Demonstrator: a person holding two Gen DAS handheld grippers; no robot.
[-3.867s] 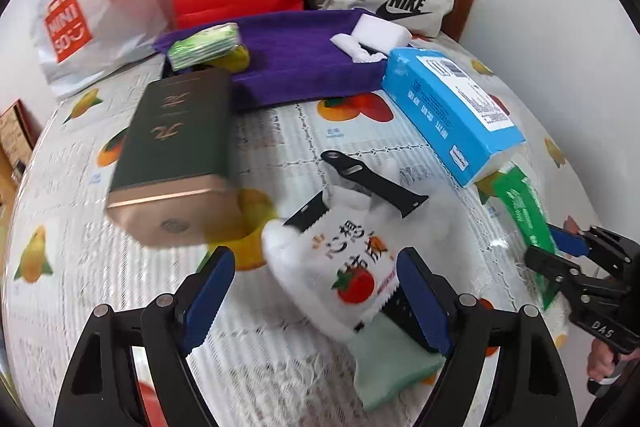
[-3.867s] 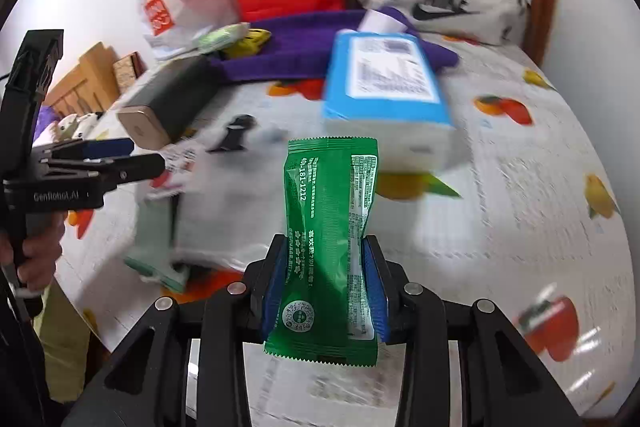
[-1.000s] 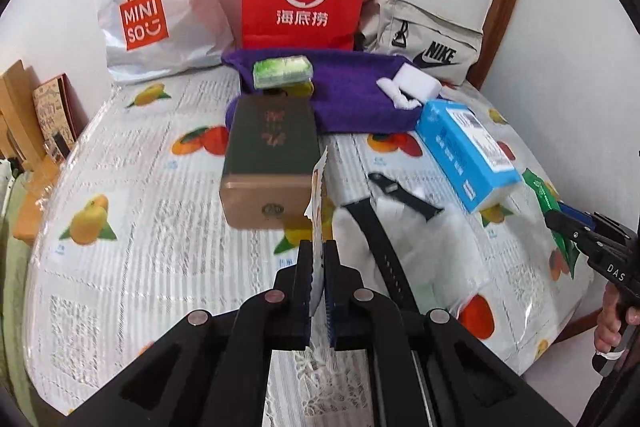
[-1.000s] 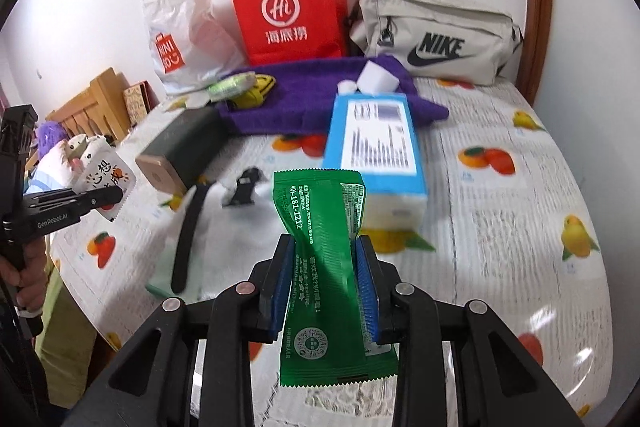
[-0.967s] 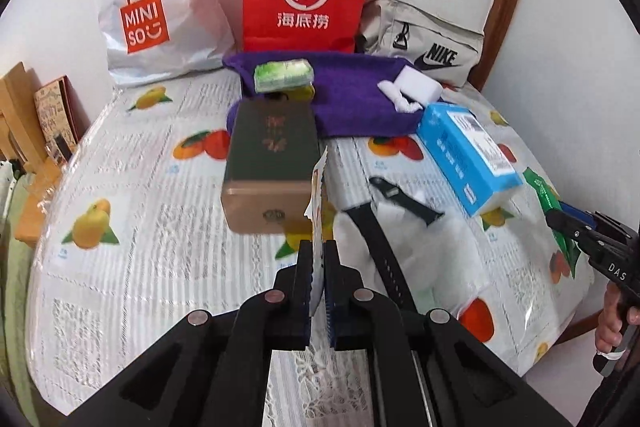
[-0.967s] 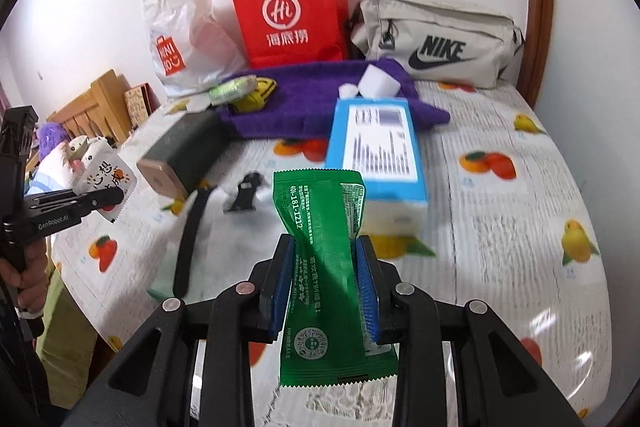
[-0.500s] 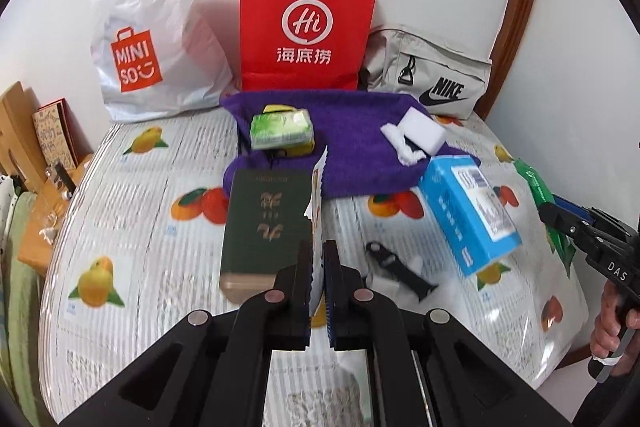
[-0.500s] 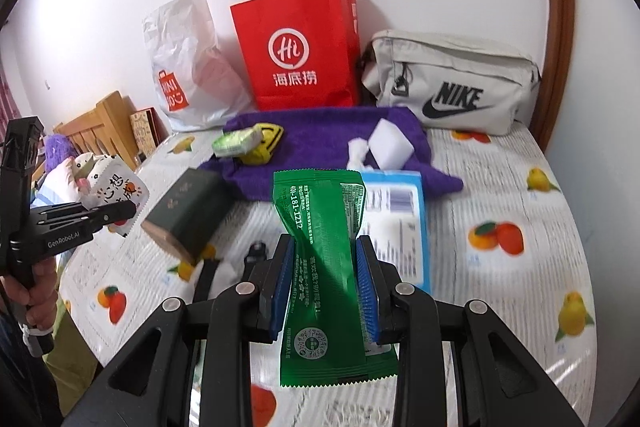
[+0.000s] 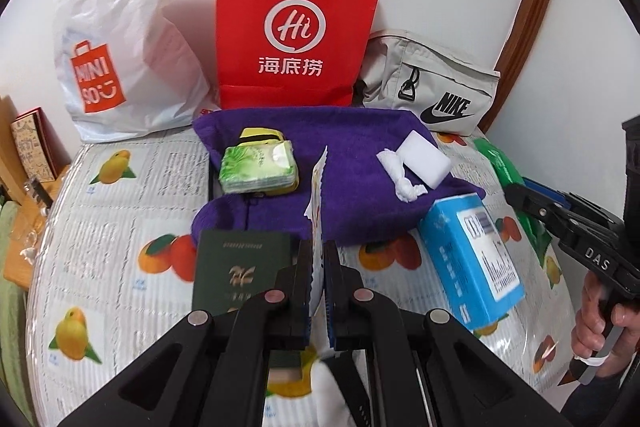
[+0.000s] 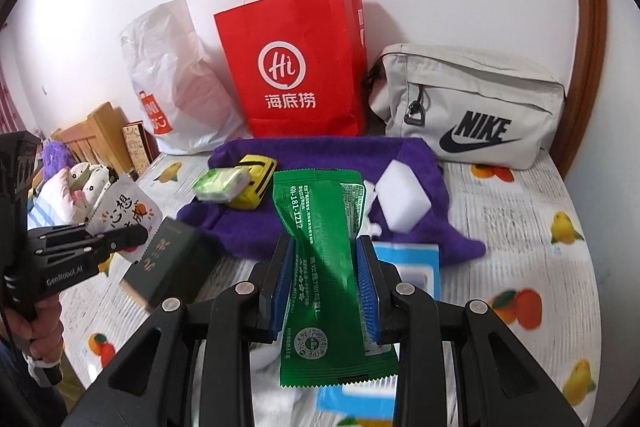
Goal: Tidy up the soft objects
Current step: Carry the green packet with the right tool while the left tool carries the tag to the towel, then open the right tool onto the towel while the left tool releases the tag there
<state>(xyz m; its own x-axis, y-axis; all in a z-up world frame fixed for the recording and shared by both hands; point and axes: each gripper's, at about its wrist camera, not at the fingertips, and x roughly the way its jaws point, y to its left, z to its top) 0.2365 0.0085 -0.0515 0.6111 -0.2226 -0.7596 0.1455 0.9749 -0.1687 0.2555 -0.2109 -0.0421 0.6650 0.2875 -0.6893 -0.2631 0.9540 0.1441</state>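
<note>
Table (image 9: 120,227) view now closer to the purple towel (image 9: 352,155).
Both my grippers advanced: left gripper (image 9: 318,259) pinching white sachet (image 9: 318,195), right gripper (image 10: 326,283) clamping green packet (image 10: 320,227); 2 drops pending.

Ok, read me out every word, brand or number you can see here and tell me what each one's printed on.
"Hi" with "海底捞": red paper bag.
"MINISO": white plastic bag.
"NIKE": beige fabric pouch.
"40-181-1212": green foil sachet held in the right tongs.
"DAS": right tool's body.
"GenRobot.AI": left tool's body.
White snack packet, blue box label: too blurred.
</note>
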